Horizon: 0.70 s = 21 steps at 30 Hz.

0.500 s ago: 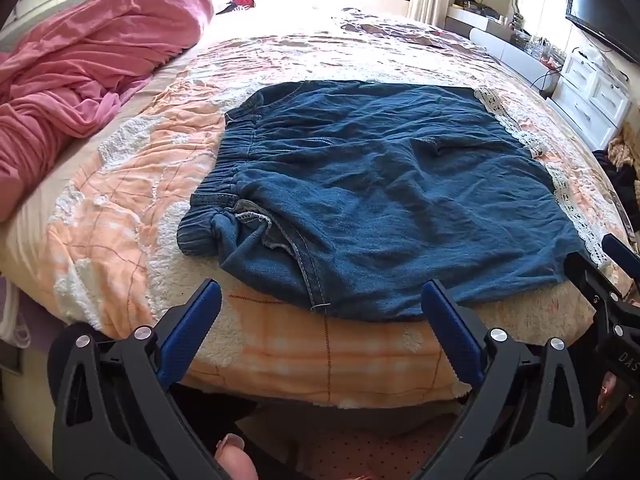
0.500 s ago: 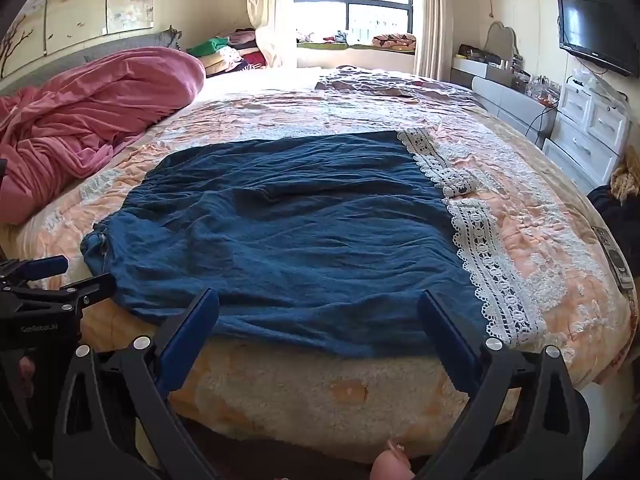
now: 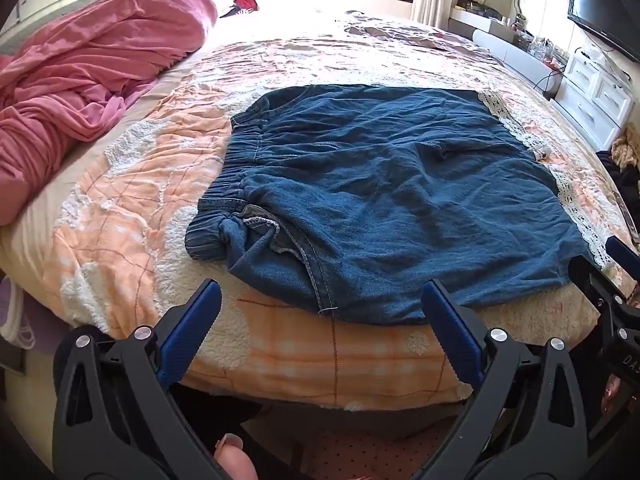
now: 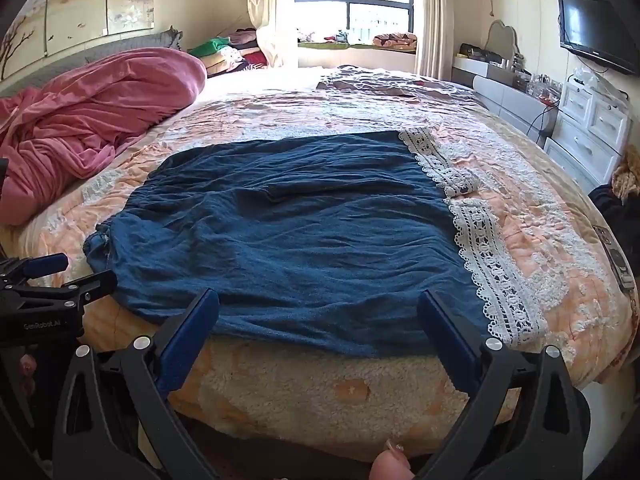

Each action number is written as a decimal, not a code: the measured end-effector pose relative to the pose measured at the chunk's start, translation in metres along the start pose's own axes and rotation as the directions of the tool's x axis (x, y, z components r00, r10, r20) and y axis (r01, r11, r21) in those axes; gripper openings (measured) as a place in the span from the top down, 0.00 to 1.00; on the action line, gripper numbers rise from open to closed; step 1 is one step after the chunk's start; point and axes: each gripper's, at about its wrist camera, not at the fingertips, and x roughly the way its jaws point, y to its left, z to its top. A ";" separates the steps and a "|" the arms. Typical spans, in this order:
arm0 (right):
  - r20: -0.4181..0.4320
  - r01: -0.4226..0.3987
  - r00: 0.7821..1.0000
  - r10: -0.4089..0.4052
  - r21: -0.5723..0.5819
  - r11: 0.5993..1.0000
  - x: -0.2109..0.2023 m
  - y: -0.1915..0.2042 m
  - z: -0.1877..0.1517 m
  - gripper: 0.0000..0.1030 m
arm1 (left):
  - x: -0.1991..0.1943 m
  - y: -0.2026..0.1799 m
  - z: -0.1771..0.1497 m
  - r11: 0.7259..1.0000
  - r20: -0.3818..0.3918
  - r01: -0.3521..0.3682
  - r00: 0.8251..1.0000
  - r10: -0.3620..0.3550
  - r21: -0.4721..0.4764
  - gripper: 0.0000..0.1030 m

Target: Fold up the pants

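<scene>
Two grippers are hanging wide apart and holding nothing: the left gripper (image 3: 320, 312) and the right gripper (image 4: 318, 320), each tilting downward over the near edge of the bed (image 3: 328, 364). Just ahead of both sets of blue pads (image 3: 192, 332) the pants (image 3: 392, 196) are lying spread flat on the peach quilt, the near hem reaching almost to the mattress edge and passing between the fingers of each tool without touching them. Ahead and to the left of the left gripper the elastic waistband (image 3: 228, 184) is bunching; ahead and to the right of the right gripper the white lace trim (image 4: 492, 260) is marking the leg openings. The denim is looking soft, limp and moderately light, likely to sag and crease when lifted, so a pinch at the near hem corners, one per tool, seems the soundest hold. A fingertip (image 3: 234, 456) is showing below each tool, suggesting both hands are gripping from beneath. Further off to the left a pink blanket (image 3: 88, 76) is lying heaped.
</scene>
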 end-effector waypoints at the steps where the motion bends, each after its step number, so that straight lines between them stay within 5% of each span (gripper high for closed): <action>1: 0.003 0.000 1.000 0.000 -0.001 1.000 -0.004 -0.002 0.002 0.04 | 0.000 0.000 0.000 1.000 0.002 0.000 1.000 0.000 0.000 0.09; 21: -0.002 -0.006 1.000 0.006 -0.014 1.000 -0.005 -0.007 0.007 0.04 | -0.002 0.000 0.002 1.000 0.011 -0.001 1.000 0.001 0.006 0.09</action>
